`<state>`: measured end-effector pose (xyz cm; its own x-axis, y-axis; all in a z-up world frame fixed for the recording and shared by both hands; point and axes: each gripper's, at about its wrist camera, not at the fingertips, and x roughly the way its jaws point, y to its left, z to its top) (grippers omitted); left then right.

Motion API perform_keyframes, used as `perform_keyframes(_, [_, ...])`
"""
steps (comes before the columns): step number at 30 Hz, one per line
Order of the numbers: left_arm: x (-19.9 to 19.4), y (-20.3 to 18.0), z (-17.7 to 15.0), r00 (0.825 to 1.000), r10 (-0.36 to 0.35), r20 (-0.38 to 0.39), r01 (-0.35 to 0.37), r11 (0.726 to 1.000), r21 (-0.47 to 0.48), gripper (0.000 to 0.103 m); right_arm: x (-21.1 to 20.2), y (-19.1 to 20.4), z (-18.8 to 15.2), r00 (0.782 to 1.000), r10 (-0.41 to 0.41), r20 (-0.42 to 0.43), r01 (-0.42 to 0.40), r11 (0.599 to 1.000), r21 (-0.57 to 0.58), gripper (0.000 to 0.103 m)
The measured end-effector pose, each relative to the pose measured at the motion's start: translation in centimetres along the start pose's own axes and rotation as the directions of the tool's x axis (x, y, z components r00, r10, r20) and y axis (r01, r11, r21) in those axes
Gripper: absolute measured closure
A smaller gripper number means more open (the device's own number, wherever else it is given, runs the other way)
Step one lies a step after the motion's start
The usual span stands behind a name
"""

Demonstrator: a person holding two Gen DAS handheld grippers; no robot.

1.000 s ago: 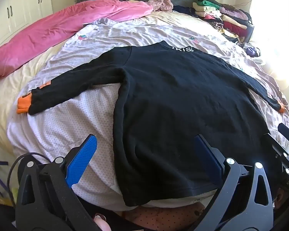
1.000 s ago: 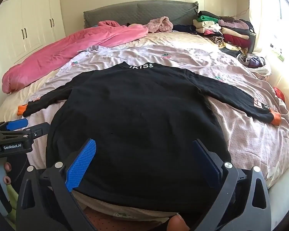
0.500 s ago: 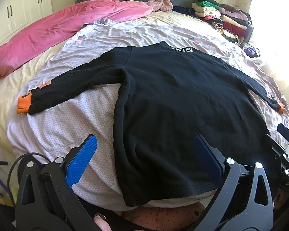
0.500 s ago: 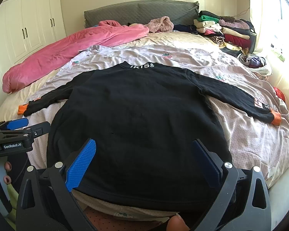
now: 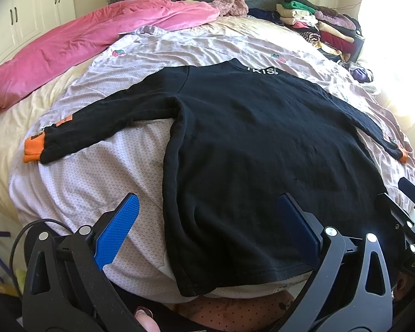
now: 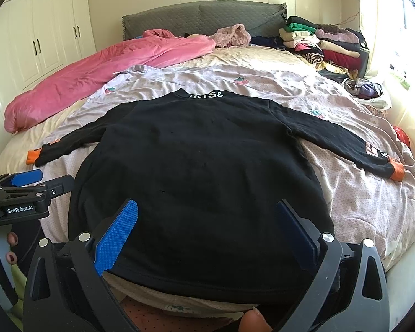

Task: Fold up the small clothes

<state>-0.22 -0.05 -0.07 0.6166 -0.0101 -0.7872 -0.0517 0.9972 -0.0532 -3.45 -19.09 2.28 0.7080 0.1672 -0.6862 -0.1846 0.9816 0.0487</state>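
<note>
Sweater (image 5: 262, 149): black, long-sleeved, lying flat on the bed (image 6: 359, 207), collar away from the person, both sleeves spread out, hem at the near edge.
Cuffs: orange, left cuff (image 5: 33, 149) and right cuff (image 6: 395, 171) lying well apart at either side.
Left hand-held gripper (image 5: 207, 232): released, jaws wide apart, hovering over the hem's left corner, holding nothing.
Right hand-held gripper (image 6: 207, 232): also released, wide over the hem's middle, empty.
Handling: looks like soft, limp, light knit; likely to sag and drag on the sheet (image 5: 91, 177), not slippery or fragile.
Where to grip: probably pinch a cuff or the shoulder seam to bring a sleeve across the body, then take the hem corners.
</note>
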Motion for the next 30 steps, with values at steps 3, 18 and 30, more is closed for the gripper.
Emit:
perform_keyframes(3, [0.09, 0.05, -0.04, 1.000, -0.001, 0.000, 0.001, 1.000, 0.001, 0.009, -0.01, 0.02, 0.00, 1.000, -0.001, -0.001, 0.001, 1.000, -0.001, 0.004])
perform_keyframes(18, [0.48, 0.30, -0.15, 1.000, -0.010, -0.006, 0.009, 1.000, -0.006, 0.009, -0.17, 0.04, 0.05, 1.000, -0.014, 0.011, 0.015, 1.000, -0.009, 0.004])
perform_keyframes(30, [0.83, 0.38, 0.10, 1.000, -0.021, -0.018, 0.021, 1.000, -0.002, 0.009, 0.16, -0.41, 0.31, 1.000, -0.021, 0.007, 0.021, 1.000, 0.003, 0.004])
